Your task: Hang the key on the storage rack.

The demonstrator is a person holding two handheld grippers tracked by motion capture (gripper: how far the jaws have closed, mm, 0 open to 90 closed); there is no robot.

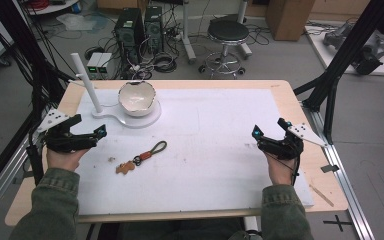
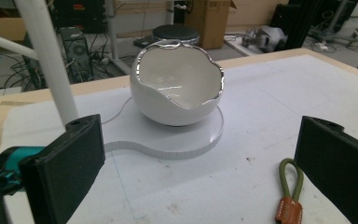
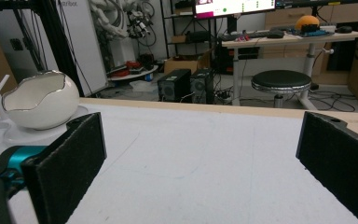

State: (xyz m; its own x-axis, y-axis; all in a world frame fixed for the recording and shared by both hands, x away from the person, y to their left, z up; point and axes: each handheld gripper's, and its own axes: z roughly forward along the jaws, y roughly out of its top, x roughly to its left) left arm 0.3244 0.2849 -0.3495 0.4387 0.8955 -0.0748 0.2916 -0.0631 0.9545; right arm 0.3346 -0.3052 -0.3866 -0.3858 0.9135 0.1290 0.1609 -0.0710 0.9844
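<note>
A white egg-shaped bowl (image 1: 137, 98) with a silver rim sits on the round end of a white stand base (image 1: 147, 121), beside its upright white post (image 1: 87, 82). A keychain (image 1: 142, 156) with an olive cord loop and a brown tag lies on the white mat, front left of centre. My left gripper (image 1: 89, 126) hovers open at the mat's left edge, empty. Its own view looks at the bowl (image 2: 177, 84), with the cord loop (image 2: 291, 186) near its right jaw. My right gripper (image 1: 270, 128) is open and empty near the mat's right edge, the bowl (image 3: 39, 100) far off.
The white mat (image 1: 215, 150) covers most of the wooden table (image 1: 285, 89). A small speck (image 1: 112, 159) lies left of the keychain. Black frame struts (image 1: 340, 65) rise at the table's right side. A stool (image 1: 227, 32) and computer towers (image 1: 140, 27) stand beyond the far edge.
</note>
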